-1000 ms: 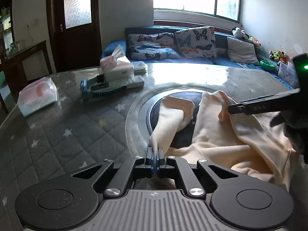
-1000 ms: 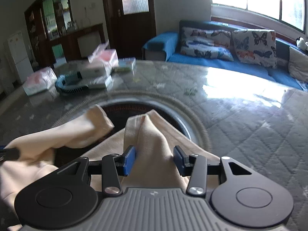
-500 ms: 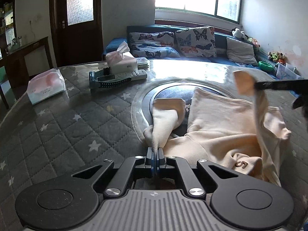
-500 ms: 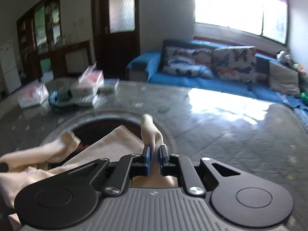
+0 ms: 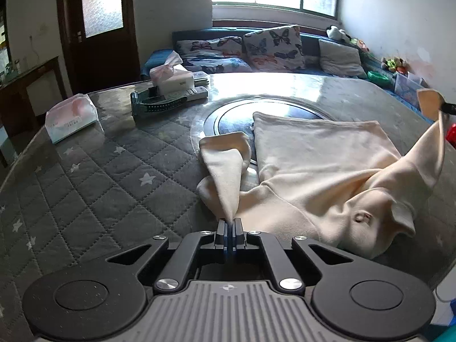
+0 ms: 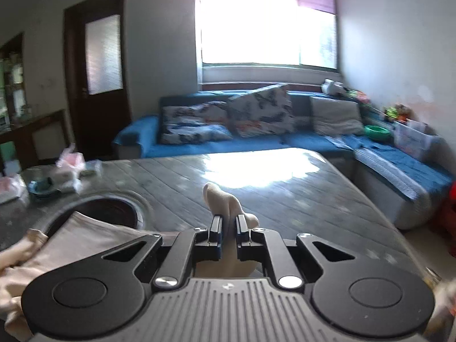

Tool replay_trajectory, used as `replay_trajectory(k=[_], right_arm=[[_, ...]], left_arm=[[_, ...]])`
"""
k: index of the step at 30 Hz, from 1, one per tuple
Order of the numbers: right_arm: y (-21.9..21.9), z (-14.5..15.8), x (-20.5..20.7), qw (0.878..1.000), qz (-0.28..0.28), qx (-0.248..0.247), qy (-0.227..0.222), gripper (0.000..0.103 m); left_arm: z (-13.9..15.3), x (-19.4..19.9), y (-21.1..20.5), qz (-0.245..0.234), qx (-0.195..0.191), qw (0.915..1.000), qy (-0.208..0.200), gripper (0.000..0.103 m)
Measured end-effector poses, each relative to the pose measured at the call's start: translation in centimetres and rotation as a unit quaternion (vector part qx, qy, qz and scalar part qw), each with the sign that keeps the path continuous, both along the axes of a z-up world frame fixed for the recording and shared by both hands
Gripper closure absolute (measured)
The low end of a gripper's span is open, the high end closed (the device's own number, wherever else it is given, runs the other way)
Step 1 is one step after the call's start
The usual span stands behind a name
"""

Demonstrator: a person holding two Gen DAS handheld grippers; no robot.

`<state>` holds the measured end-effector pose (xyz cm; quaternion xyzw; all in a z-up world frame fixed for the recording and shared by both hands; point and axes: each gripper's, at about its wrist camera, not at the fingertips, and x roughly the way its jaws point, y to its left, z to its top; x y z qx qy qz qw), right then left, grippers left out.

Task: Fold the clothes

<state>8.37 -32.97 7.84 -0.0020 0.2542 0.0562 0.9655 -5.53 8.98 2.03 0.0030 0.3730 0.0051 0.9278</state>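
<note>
On the grey quilted, star-patterned tabletop point(image 5: 94, 182), partly over its dark round inset point(image 5: 236, 115), lies the cream garment point(image 5: 322, 165), its body spread flat and one sleeve bunched toward the near side. Beyond the garment, at the tabletop's far left, sit a tissue box point(image 5: 171, 78), a remote point(image 5: 186, 94) and a pink-and-white tissue pack point(image 5: 71, 116); behind them stand a blue sofa point(image 6: 313, 142) with butterfly cushions, a bright window and a dark door. Left claw point(image 5: 229, 225) is pressed together, pinching the sleeve's end low beside the garment. Right claw point(image 6: 228, 223) pinches another cream fold, lifted above the tabletop at the garment's right, pulling the cloth taut. Printing on the tissue box is too small to read.
</note>
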Motion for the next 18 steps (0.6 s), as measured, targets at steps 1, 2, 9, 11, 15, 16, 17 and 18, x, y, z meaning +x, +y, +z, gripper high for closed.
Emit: replay_trajectory(k=[1, 2, 9, 11, 15, 16, 17, 18], right_arm=[[-0.5, -0.4, -0.3, 1.0, -0.007, -0.004, 0.009, 0.094], [-0.9, -0.7, -0.5, 1.0, -0.016, -0.006, 0.016, 0.094], [-1.9, -1.4, -1.6, 0.999, -0.043, -0.017, 0.02, 0.086], [-1.4, -1.1, -1.5, 0.999, -0.032, -0.018, 0.017, 0.084], [0.5, -1.4, -0.1, 0.999, 0.01, -0.016, 0.029, 0.082], [1.0, -1.6, 0.3, 0.999, 0.022, -0.012, 0.035, 0.082], [1.5, -1.9, 1.0, 0.998, 0.033, -0.007, 0.045, 0.082], [2.1, -2.2, 1.6, 0.998, 0.044, -0.002, 0.055, 0.082]], left_arm=[[0.1, -0.2, 0.0, -0.004, 0.004, 1.0, -0.001, 0.099], [0.3, -0.3, 0.0, -0.009, 0.008, 0.9999, -0.002, 0.097], [2.0, -1.7, -1.0, -0.06, 0.026, 0.9975, -0.029, 0.096], [2.2, -1.4, -2.2, -0.079, 0.03, 0.9958, -0.035, 0.096], [1.8, 1.1, -3.5, -0.082, 0.021, 0.9959, -0.032, 0.096], [1.7, 1.8, -3.8, -0.082, 0.019, 0.996, -0.031, 0.096], [1.7, 2.7, -4.0, -0.081, 0.016, 0.9961, -0.032, 0.096], [1.7, 3.7, -4.2, -0.079, 0.013, 0.9962, -0.032, 0.096]])
